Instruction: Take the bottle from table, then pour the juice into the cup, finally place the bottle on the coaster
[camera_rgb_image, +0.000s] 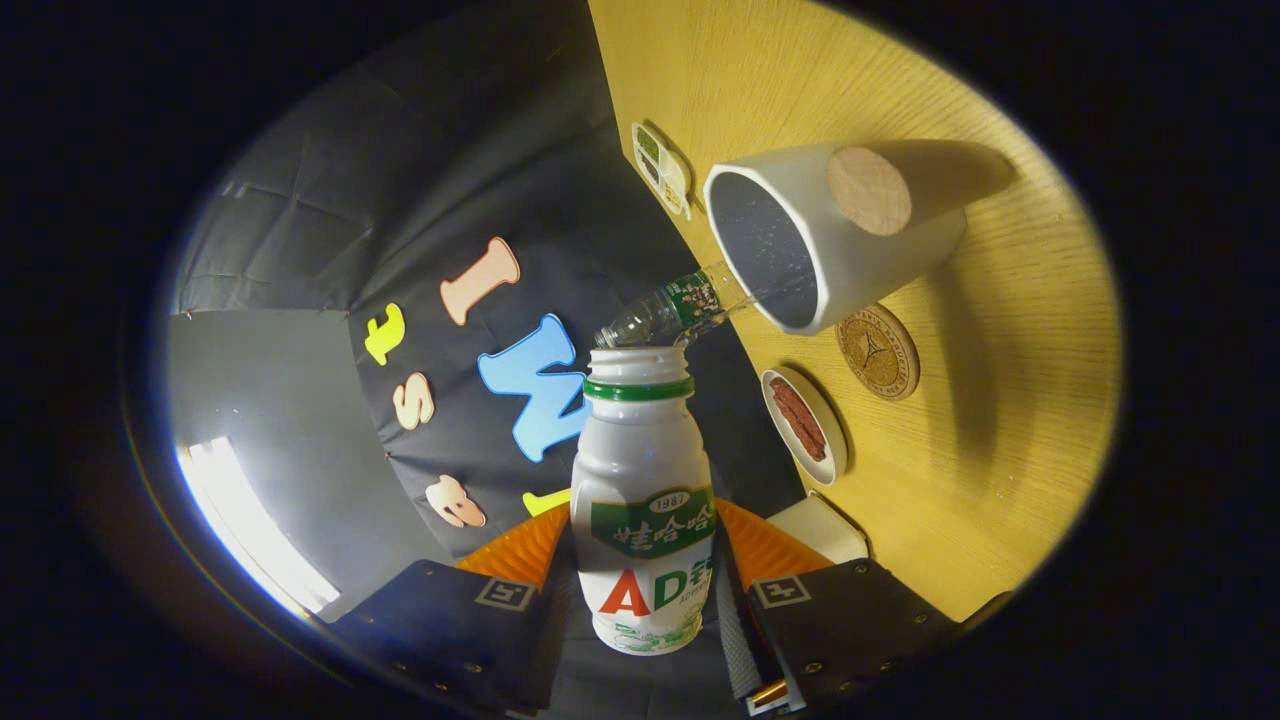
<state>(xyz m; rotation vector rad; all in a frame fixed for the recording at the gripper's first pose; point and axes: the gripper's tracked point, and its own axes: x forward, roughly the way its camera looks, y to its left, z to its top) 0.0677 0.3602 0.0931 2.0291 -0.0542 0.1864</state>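
Gripper view, scene rolled sideways as the bottle tips toward pouring. Counter (1000, 420): wooden surface beyond and to one side of the tongs, its edge running diagonally past the cup; broad bare wood lies past the coaster, leaving open room for the later set-down. Cup (800, 250): white, wooden knob on its side, open mouth facing the bottle neck, standing on the counter near the edge. Bottle (643, 500): white body, green neck band, uncapped, held between the tongs (645, 590), whose two fingers are clamped on its lower body, one on each side; the mouth sits short of the cup rim, so pouring appears not yet begun. Small dish (805, 425): holds a reddish-brown strip, near the counter edge just below the cup. Coaster (878, 351): round cork disc, just beside the cup base. Clear bottle (665, 312): green label, lying beyond the white bottle's mouth, close to the cup rim. Risks, as judged: juice falling short of the rim onto the counter edge if tilt precedes approach; the neck knocking the clear bottle or cup; the dish crowding the path to the coaster.
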